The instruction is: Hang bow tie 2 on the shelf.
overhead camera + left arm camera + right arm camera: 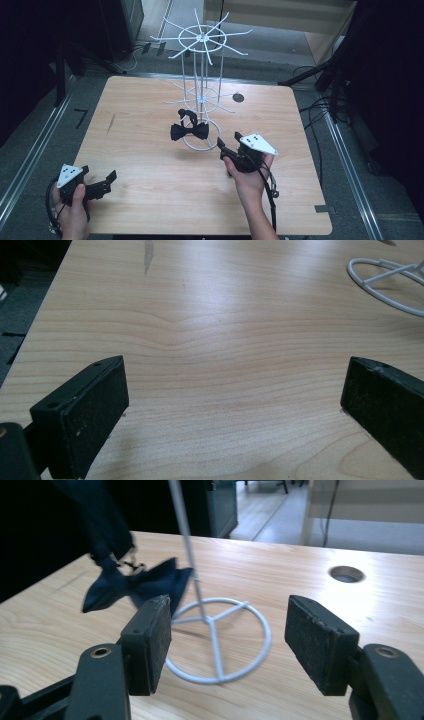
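A white wire display rack (202,75) stands at the middle of the wooden table (150,170) on a ring base (220,640). A dark bow tie (189,131) hangs from a lower arm of the rack by its strap; in the right gripper view the bow tie (135,585) dangles just left of the pole. My right gripper (227,141) is open, a little right of the ring base, with nothing between its pads (320,642). My left gripper (111,177) is open over bare wood at the table's front left, and its pads (95,412) stand wide apart.
A round cable hole (238,97) lies in the table right of the rack. Dark stands and cables (320,107) surround the table on the floor. A rail (30,160) runs along the floor on the left. Bare wood spreads between the two grippers.
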{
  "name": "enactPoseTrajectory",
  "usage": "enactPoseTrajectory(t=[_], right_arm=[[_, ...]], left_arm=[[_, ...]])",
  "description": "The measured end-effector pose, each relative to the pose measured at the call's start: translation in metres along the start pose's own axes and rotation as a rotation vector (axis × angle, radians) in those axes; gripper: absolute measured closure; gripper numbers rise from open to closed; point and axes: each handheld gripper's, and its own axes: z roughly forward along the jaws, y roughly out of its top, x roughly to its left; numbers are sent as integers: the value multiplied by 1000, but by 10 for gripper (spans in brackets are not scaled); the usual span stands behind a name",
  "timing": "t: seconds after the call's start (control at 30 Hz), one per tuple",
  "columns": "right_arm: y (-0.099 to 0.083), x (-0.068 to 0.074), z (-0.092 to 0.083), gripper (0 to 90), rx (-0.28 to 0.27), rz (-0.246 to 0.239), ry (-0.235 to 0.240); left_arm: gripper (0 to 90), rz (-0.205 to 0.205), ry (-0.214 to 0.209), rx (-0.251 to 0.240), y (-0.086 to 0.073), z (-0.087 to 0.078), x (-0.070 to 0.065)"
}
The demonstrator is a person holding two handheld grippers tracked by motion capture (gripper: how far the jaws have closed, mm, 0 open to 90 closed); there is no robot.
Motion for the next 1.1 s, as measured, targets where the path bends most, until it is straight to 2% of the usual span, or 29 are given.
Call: enactPoseTrajectory(t=[0.13, 0.17, 0.2, 0.23, 0.53, 0.6, 0.7, 0.83, 0.93, 0.97, 1.1], right_arm=[[-3, -17, -8, 368, 2, 14, -39], [-4, -26, -12, 372, 4, 28, -57], [-4, -26, -12, 372, 4, 28, -57], [-6, -34, -15, 376, 7, 48, -78], [-18, -62, -22, 391, 27, 89, -147], [-25, -70, -21, 396, 57, 117, -177], [-30, -76, -19, 401, 78, 128, -198], [-39, -89, -14, 418, 127, 167, -243], [-47, -99, -9, 459, 154, 193, -281], [-53, -105, -6, 496, 165, 209, -283], [-58, -109, -3, 532, 182, 220, -282]], left_arm=[[0, 1, 0, -1, 0, 0, 0], [0, 2, 2, 1, 0, 0, 0], [0, 2, 2, 1, 0, 0, 0], [0, 1, 3, 1, 0, 0, 0], [0, 4, 5, 4, 0, 0, -1], [0, 2, 5, 4, 0, 0, -1], [0, 2, 5, 4, 0, 0, -1], [0, 2, 5, 2, 0, 0, -1], [0, 2, 4, 3, 0, 0, -1], [0, 1, 4, 3, 0, 0, 0], [0, 1, 4, 3, 0, 0, 0]])
